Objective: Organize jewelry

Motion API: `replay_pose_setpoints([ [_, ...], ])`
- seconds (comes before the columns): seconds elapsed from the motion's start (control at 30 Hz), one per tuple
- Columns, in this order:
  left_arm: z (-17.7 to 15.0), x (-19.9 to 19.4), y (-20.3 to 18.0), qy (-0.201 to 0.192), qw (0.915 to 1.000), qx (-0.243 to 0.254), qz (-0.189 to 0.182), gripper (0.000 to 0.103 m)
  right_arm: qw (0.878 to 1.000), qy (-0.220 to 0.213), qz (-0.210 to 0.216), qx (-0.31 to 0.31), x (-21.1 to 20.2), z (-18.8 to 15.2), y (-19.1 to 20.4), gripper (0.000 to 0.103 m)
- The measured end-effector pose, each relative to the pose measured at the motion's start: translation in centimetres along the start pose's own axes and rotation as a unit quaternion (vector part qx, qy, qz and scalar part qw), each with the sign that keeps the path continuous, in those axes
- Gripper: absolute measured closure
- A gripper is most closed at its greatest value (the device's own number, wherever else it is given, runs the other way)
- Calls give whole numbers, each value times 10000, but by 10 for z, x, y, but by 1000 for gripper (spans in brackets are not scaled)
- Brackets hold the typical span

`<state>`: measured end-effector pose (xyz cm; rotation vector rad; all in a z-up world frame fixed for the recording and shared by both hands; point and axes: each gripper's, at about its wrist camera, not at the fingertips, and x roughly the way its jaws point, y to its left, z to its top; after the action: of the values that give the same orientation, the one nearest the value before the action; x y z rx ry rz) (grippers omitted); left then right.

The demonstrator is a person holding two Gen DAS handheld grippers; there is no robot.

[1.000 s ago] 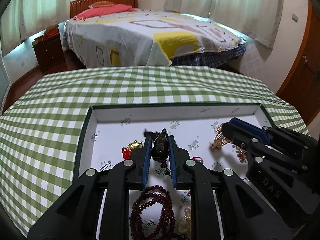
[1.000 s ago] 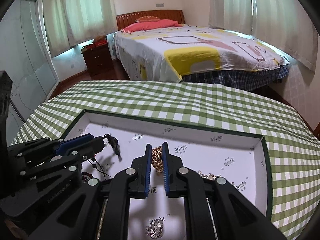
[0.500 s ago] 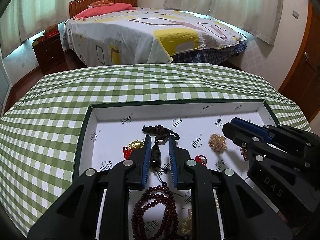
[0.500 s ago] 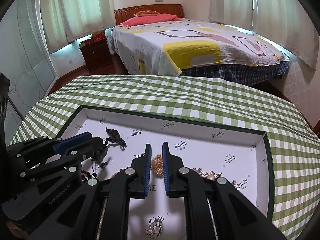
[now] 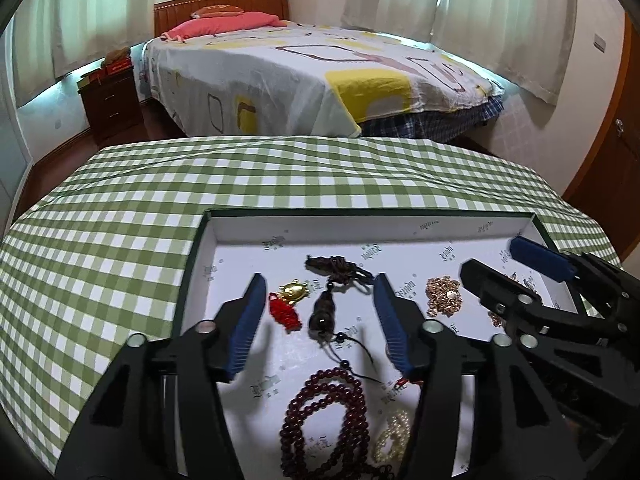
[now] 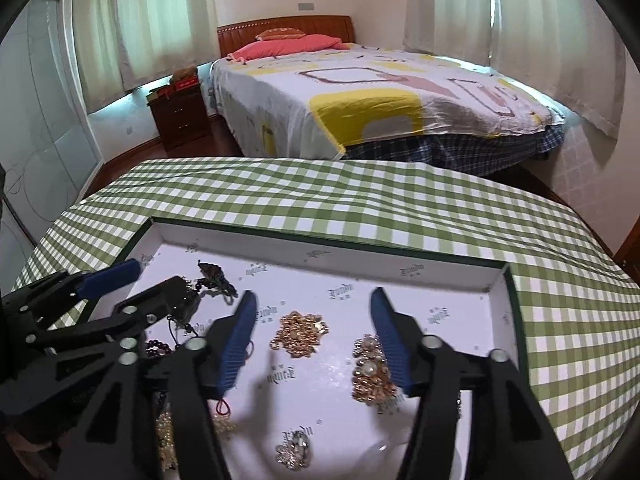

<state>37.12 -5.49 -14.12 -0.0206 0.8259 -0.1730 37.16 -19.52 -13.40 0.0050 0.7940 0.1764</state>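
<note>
Both my grippers are opening: left gripper (image 5: 320, 316) straddles the dark pendant (image 5: 323, 314), right gripper (image 6: 314, 332) the gold brooch (image 6: 299, 333), both released in the tray (image 6: 496, 276); next, withdraw and pick another piece.

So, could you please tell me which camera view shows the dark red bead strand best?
The left wrist view: the dark red bead strand coils there in plain sight. The right wrist view shows only a few beads behind the left gripper.

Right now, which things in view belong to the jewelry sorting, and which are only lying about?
Job: tray, dark pendant, gold charm, red beads, pearls, gold chain, pearl brooch.
Lying about: bed, nightstand, curtains.
</note>
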Motion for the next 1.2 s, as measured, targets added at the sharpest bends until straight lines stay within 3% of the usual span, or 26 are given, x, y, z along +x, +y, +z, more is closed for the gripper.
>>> replay_pose_setpoints([
  [0.23,-10,-30,6,-220,9997,-40,56,31,9998,-133,-161,-26,-21,-6,-1,26],
  [0.53,-31,-76,2,-609,9980,28,153,13,9988,-168,-417,181,-51,-27,-10,20],
  [0.73,-50,-104,-4,-746,9965,156,329,10,9979,-138,-563,306,-72,-49,-16,19],
  [1.1,-93,-138,-10,-609,9939,378,840,9,9959,-142,-671,585,-109,-93,-24,19],
  [1.2,-103,-152,-9,-593,9945,335,791,9,9959,-191,-677,563,-123,-102,-21,19],
])
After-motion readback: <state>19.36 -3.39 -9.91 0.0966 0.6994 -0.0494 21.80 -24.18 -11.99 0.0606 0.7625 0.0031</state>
